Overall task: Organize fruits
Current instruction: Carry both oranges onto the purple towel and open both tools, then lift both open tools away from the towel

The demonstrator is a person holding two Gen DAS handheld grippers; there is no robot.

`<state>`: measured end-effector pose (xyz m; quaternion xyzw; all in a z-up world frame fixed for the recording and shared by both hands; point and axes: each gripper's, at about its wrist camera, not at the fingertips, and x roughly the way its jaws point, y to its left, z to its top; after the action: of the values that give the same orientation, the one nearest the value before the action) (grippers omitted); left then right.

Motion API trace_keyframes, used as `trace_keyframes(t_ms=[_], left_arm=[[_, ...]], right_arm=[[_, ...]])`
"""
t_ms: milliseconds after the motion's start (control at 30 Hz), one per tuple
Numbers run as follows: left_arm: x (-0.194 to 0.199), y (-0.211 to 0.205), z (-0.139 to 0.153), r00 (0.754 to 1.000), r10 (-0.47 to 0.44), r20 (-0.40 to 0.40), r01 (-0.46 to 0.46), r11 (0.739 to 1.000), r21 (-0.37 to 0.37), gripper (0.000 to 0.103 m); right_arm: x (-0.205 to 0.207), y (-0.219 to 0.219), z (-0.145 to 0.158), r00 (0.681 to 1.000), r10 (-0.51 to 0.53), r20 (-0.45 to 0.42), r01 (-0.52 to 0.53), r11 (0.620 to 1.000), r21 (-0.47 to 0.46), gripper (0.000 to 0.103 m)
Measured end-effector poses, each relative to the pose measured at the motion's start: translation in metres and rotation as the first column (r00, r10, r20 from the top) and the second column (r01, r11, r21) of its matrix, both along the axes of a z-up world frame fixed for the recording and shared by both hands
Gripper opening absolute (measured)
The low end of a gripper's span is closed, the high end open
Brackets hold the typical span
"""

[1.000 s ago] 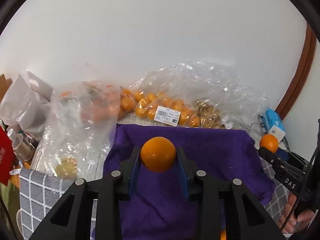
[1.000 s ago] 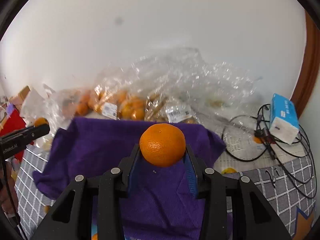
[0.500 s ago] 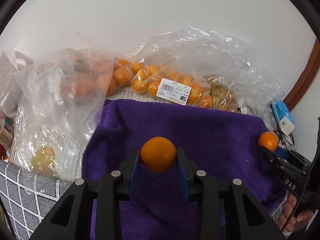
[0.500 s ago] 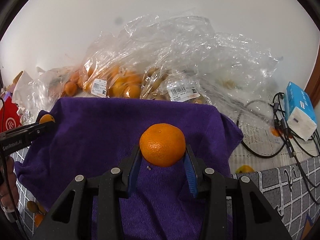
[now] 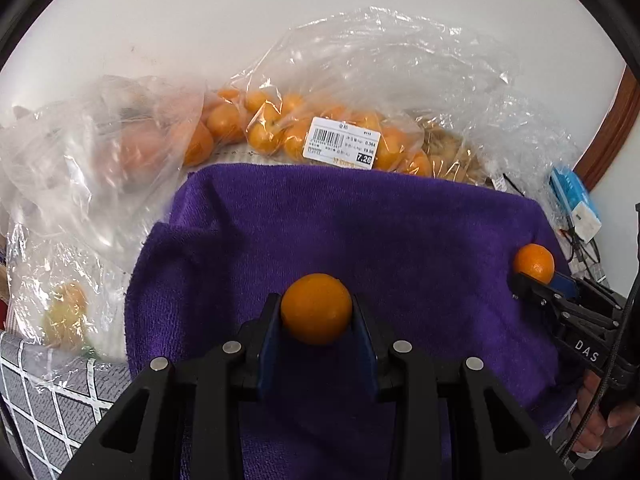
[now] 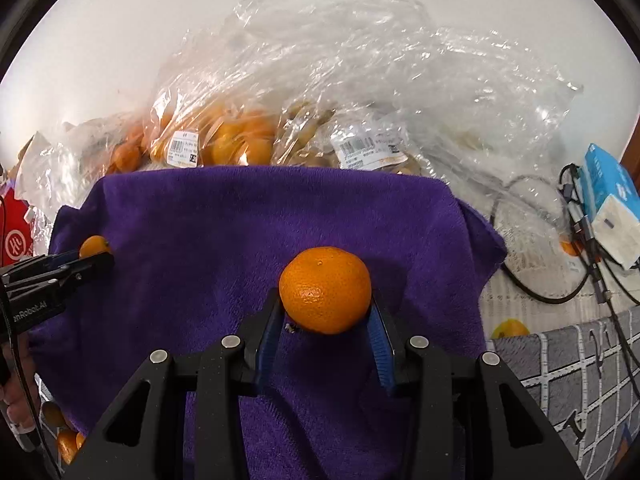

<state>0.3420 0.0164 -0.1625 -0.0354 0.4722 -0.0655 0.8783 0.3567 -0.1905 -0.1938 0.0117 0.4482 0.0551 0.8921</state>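
left wrist view: left claw (image 5: 316, 314) was clamped on a small smooth orange (image 5: 316, 307), held over the purple towel (image 5: 360, 232). behind the towel lay clear plastic bags of oranges (image 5: 320, 136) w/ a barcode label, another bag (image 5: 92, 152) at left. right claw (image 5: 532, 276) showed at the right edge, pinching its own fruit over the towel's edge. right wrist view: right claw (image 6: 325, 312) was closed on a bigger mandarin (image 6: 325, 289), also above the towel (image 6: 240, 232). left claw (image 6: 94, 254) at the left edge w/ its small orange (image 6: 94, 246). crumpled bags (image 6: 360, 92) behind, black cables (image 6: 560, 264) and a blue-white box (image 6: 612, 200) on the surface at right.
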Motion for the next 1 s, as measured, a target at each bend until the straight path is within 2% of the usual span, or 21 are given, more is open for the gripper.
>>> trace_keyframes(t_ms=[300, 367, 400, 433, 467, 567, 700, 833, 900, 1000], left_arm=[[-0.001, -0.005, -0.002, 1.0, -0.003, -0.007, 0.003, 1.0, 0.031, 0.033], [-0.001, -0.007, -0.002, 1.0, -0.012, -0.015, 0.012, 0.999, 0.044, 0.034], [-0.001, -0.008, -0.001, 1.0, -0.018, -0.019, 0.019, 0.998, 0.052, 0.037], [0.0, -0.01, 0.001, 1.0, -0.023, -0.019, 0.024, 0.998, 0.058, 0.044], [0.0, -0.013, 0.003, 0.999, -0.031, -0.008, 0.031, 0.998, 0.059, 0.05], [-0.009, -0.018, 0.02, 0.997, -0.05, 0.064, 0.046, 0.997, 0.066, 0.061], [-0.021, -0.022, 0.043, 0.99, -0.049, 0.132, 0.04, 0.997, 0.067, 0.061], [-0.039, -0.021, 0.068, 0.979, -0.057, 0.196, 0.049, 0.998, 0.041, 0.061], [-0.05, -0.022, 0.082, 0.972, -0.071, 0.224, 0.063, 0.997, 0.045, 0.061], [-0.069, -0.017, 0.096, 0.97, -0.061, 0.236, 0.062, 0.998, 0.001, 0.061]], right_arm=[[0.0, -0.002, -0.001, 1.0, -0.016, -0.019, 0.016, 1.0, 0.013, 0.043], [-0.003, 0.0, 0.002, 1.0, -0.016, -0.003, 0.016, 1.0, 0.004, 0.051], [-0.004, 0.0, 0.004, 1.0, -0.017, 0.005, 0.017, 1.0, -0.002, 0.058], [-0.006, 0.002, 0.007, 1.0, -0.017, 0.021, 0.018, 1.0, -0.019, 0.065], [-0.007, 0.004, 0.01, 0.999, -0.019, 0.029, 0.019, 0.999, -0.03, 0.067], [-0.015, 0.003, 0.023, 0.998, -0.037, 0.053, 0.038, 0.999, -0.025, 0.069], [-0.032, 0.004, 0.044, 0.994, -0.069, 0.08, 0.072, 0.997, -0.038, 0.069], [-0.07, 0.001, 0.072, 0.983, -0.078, 0.165, 0.092, 0.993, -0.077, 0.069], [-0.089, -0.001, 0.08, 0.981, -0.078, 0.18, 0.098, 0.989, -0.107, 0.069], [-0.122, -0.011, 0.092, 0.974, -0.11, 0.199, 0.14, 0.98, -0.139, 0.069]])
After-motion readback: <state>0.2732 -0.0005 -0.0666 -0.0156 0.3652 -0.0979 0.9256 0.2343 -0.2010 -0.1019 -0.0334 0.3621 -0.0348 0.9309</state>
